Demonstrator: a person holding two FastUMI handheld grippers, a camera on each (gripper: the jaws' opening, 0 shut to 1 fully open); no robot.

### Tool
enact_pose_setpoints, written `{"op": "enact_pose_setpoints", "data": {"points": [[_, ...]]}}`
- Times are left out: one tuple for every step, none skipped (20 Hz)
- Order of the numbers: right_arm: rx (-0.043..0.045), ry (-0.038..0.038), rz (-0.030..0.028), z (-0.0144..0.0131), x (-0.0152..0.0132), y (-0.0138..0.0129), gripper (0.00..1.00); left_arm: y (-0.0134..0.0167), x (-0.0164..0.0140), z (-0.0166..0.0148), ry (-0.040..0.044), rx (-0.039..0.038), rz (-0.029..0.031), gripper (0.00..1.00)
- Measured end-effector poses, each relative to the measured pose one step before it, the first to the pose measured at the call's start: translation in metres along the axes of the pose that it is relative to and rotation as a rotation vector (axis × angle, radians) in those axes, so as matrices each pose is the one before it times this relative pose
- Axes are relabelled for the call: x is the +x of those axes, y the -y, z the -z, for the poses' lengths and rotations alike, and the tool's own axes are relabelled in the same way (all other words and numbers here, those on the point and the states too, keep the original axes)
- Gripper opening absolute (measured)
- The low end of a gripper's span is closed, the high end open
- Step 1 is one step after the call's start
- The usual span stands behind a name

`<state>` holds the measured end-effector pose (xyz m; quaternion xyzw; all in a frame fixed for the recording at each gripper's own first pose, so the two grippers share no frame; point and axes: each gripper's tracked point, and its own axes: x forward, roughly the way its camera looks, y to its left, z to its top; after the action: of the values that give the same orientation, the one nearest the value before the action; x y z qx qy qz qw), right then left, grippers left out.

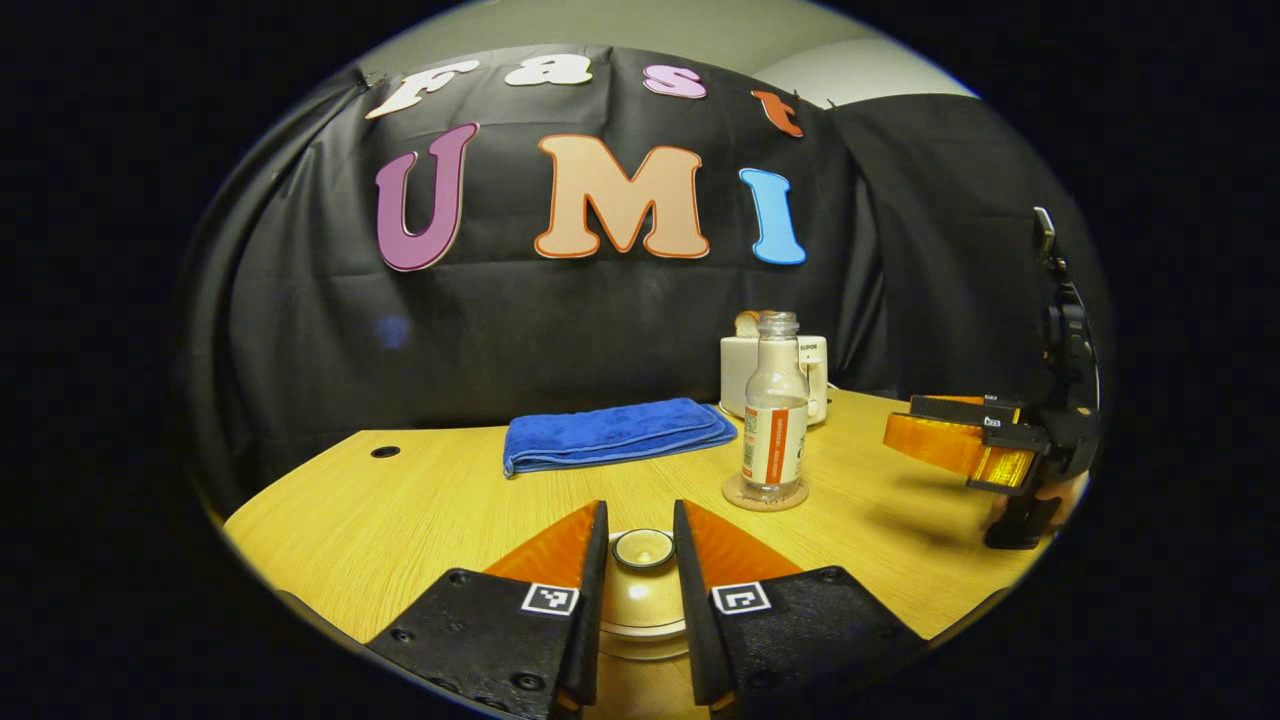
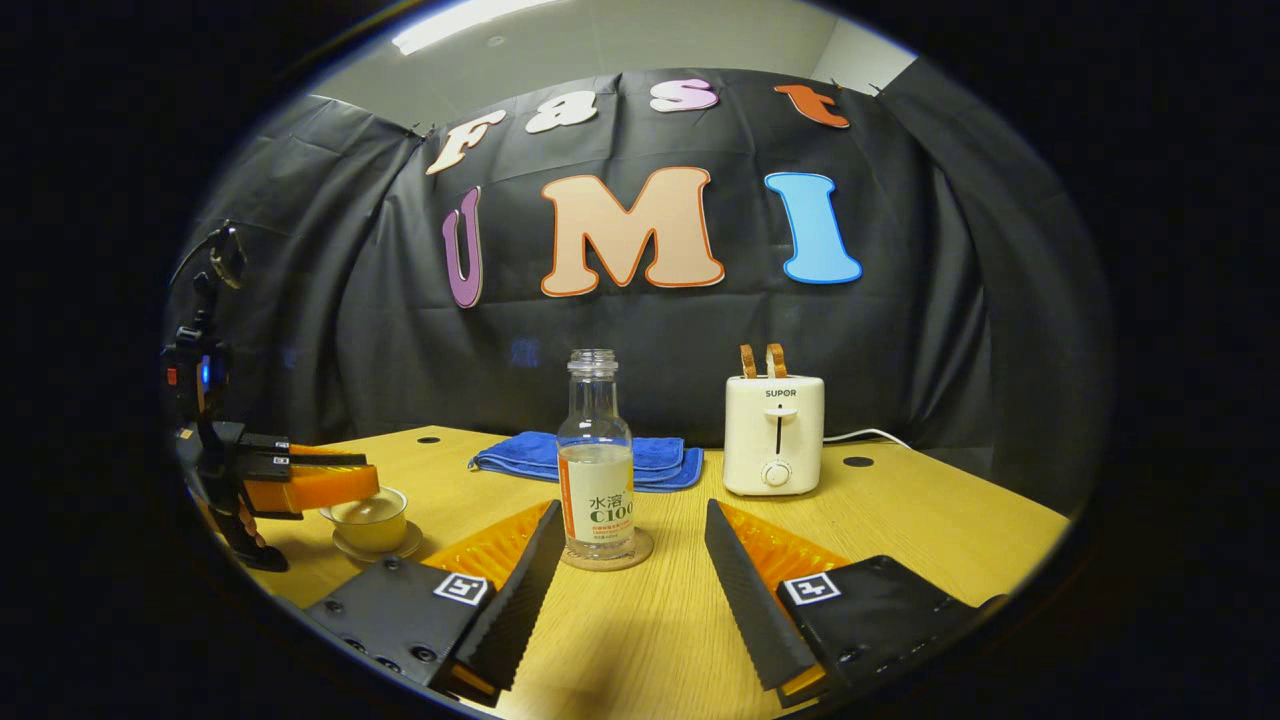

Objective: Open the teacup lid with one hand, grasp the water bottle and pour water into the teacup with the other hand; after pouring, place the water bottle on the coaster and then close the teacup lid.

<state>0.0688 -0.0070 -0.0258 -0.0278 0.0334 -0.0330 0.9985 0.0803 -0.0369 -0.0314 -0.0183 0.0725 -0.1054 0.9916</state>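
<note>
One water bottle (image 2: 595, 470), one coaster (image 2: 607, 557).

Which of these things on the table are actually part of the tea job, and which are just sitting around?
Part of the job:
- clear plastic water bottle, uncapped
- round cork coaster under it
- pale ceramic teacup on its saucer
- knobbed teacup lid

Just lying about:
- folded blue towel
- cream toaster

Booth with a wooden table against black cloth walls

A light wood-grain table (image 2: 930, 520) with round cable holes (image 2: 858, 461) fills the near ground; black cloth (image 2: 900, 330) hangs behind it and wraps round both sides. Above the cloth shows a pale wall and ceiling (image 2: 620, 40) with a strip light (image 2: 465, 22) glowing at the upper left. A white toaster (image 2: 773, 436) and a folded blue towel (image 1: 615, 433) sit at the far edge
</note>
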Motion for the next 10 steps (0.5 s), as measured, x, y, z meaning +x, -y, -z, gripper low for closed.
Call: {"op": "enact_pose_setpoints", "data": {"points": [[0.00096, 0.00057, 0.00024, 0.0009, 0.00016, 0.00017, 0.88, 0.00009, -0.00214, -0.00024, 0.00618, -0.00588, -0.00096, 0.37], [-0.00009, 0.00098, 0.00069, -0.00092, -0.00022, -0.0004, 0.88, -0.00079, -0.00156, -0.00068, 0.00626, -0.0061, -0.0034, 0.39], [-0.00114, 0.00079, -0.00005, -0.00008, -0.00004, -0.00036, 0.9, 0.00091, -0.00191, 0.00003, 0.00252, -0.00432, 0.00082, 0.44], [0.00009, 0.00065, 0.00206, -0.0008, 0.00072, -0.00004, 0.91, 0.00047, -0.0012, -0.00016, -0.00004, 0.00015, -0.00006, 0.5], [0.00015, 0.00245, 0.00218, 0.0, -0.00053, 0.00137, 0.89, 0.00109, -0.00238, -0.0003, 0.0032, 0.00027, 0.00331, 0.61], [-0.00071, 0.00274, 0.00135, -0.00078, -0.00052, 0.00062, 0.9, 0.0006, -0.00197, -0.00154, 0.00688, 0.00135, -0.00201, 0.64], [0.00036, 0.00145, 0.00131, 0.00042, -0.00014, -0.00004, 0.91, -0.00103, -0.0026, -0.00204, 0.01047, 0.00036, -0.00604, 0.75], [-0.0001, -0.00007, 0.00048, -0.00009, 0.00004, -0.00006, 0.91, -0.00145, -0.00157, -0.002, 0.01276, -0.00365, -0.00898, 0.85], [-0.00035, -0.00005, 0.00023, 0.00006, 0.00002, -0.00033, 0.91, -0.00172, -0.00268, -0.00124, 0.01395, -0.00244, -0.0109, 0.95], [0.00017, 0.00074, 0.00076, -0.00018, 0.00034, 0.00064, 0.91, -0.00159, -0.00249, -0.00329, 0.01611, 0.00226, -0.01052, 0.94]]}}
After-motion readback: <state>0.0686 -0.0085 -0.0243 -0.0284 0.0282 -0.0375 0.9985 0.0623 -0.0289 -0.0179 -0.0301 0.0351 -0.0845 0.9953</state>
